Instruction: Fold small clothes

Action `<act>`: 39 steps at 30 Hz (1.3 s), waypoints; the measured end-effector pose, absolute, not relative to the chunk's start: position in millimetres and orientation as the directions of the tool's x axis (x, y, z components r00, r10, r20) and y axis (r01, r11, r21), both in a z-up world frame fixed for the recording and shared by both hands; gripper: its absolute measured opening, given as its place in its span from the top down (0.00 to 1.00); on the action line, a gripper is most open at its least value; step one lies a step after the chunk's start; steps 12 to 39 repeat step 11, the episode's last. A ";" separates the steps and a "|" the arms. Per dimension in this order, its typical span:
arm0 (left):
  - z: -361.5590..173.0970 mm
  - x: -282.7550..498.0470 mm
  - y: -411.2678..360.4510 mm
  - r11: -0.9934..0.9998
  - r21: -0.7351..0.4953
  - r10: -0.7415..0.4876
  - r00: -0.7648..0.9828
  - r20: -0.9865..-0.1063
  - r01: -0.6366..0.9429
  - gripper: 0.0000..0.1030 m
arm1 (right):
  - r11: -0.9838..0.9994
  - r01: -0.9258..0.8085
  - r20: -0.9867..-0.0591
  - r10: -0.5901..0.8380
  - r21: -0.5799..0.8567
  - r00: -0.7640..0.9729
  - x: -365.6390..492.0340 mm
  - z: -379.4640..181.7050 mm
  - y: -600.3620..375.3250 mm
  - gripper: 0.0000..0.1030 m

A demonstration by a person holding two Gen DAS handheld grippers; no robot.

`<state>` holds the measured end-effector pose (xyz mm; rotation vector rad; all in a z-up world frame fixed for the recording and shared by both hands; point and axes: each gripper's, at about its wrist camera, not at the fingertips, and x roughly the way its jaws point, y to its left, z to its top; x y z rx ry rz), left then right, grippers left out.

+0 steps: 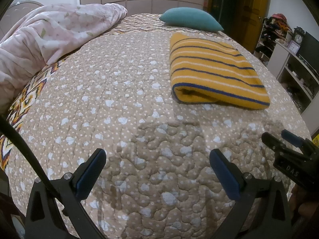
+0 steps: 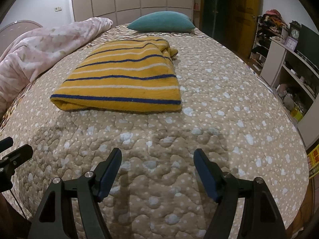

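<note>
At the bottom of the left wrist view, the left gripper (image 1: pixel 157 153) is being held with its 2 blue-padded fingers (image 1: pixel 90 174) spread wide apart, nothing being gripped between them. At the bottom of the right wrist view, the right gripper (image 2: pixel 157 152) is likewise being held wide open and empty. Both are being kept above the quilted bedspread (image 1: pixel 119 91), a beige cover with pale spots, and shadows are being cast on it just ahead of the jaws. The right gripper is also being seen at the lower right edge of the left view, and the left one at the lower left edge of the right view.

Further up, the folded yellow garment (image 2: pixel 123 77) with blue and white stripes is being shown lying flat on the bedspread, in the centre-left of the right view and right of centre in the left view (image 1: pixel 215 71), well apart from both grippers.

Beyond it, a teal pillow (image 2: pixel 161 22) is being seen near the top centre, and a pink floral blanket (image 1: pixel 49 31) is lying bunched at the upper left.
</note>
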<state>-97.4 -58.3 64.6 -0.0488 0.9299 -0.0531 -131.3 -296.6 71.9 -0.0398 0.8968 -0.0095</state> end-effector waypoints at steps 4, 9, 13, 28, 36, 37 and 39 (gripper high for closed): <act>64.0 -97.4 -58.7 0.997 -0.070 -0.073 0.596 -0.799 0.028 0.00 | 0.999 -0.020 -0.779 -0.021 -0.043 0.627 -130.6 72.4 -293.9 0.23; 62.6 -96.4 -57.8 0.998 -0.064 -0.062 0.592 -0.803 0.018 0.00 | 0.999 -0.029 -0.783 -0.013 -0.039 0.622 -128.4 70.3 -292.6 0.23; 61.2 -95.0 -55.0 0.998 -0.070 -0.061 0.587 -0.807 0.008 0.00 | 0.999 -0.025 -0.784 -0.010 -0.032 0.620 -127.7 69.9 -294.4 0.23; 61.2 -95.0 -55.0 0.998 -0.070 -0.061 0.587 -0.807 0.008 0.00 | 0.999 -0.025 -0.784 -0.010 -0.032 0.620 -127.7 69.9 -294.4 0.23; 61.2 -95.0 -55.0 0.998 -0.070 -0.061 0.587 -0.807 0.008 0.00 | 0.999 -0.025 -0.784 -0.010 -0.032 0.620 -127.7 69.9 -294.4 0.23; 61.2 -95.0 -55.0 0.998 -0.070 -0.061 0.587 -0.807 0.008 0.00 | 0.999 -0.025 -0.784 -0.010 -0.032 0.620 -127.7 69.9 -294.4 0.23; 61.2 -95.0 -55.0 0.998 -0.070 -0.061 0.587 -0.807 0.008 0.00 | 0.999 -0.025 -0.784 -0.010 -0.032 0.620 -127.7 69.9 -294.4 0.23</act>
